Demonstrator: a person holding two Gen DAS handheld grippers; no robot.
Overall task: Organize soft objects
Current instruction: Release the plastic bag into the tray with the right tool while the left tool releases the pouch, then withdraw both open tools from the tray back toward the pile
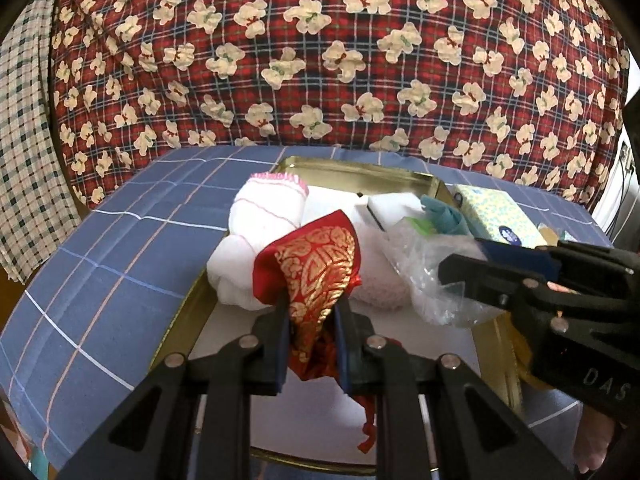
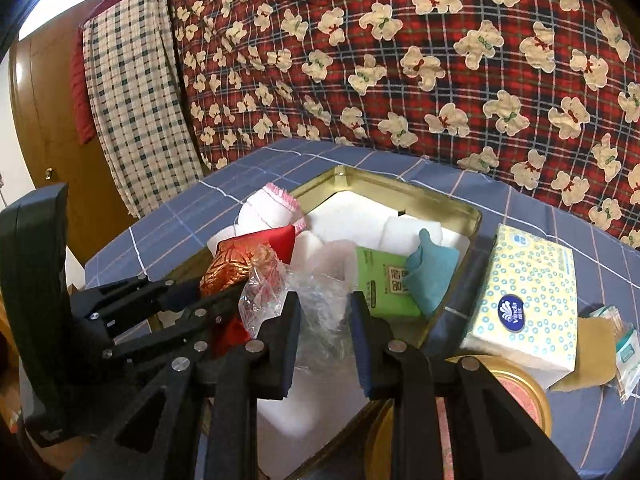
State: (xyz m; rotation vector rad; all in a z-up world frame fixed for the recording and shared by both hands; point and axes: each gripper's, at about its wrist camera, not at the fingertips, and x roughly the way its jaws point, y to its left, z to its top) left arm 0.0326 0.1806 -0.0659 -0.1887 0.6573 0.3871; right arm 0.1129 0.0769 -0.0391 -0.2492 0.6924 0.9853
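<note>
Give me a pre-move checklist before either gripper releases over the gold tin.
1. Left gripper clamped on red-and-gold brocade pouch: ok, the pads pinch the fabric.
2. Right gripper holding clear plastic bag: ok, the crumpled film sits between its jaws.
3. Both loads above gold tin: ok in the right wrist view.
4. Free spot in the tin: cannot tell; white rolled towel, green packet and teal cloth already crowd it.
5. Gripper clearance: not ok, the two sit very close.
6. Tissue box outside the tin: ok.
</note>
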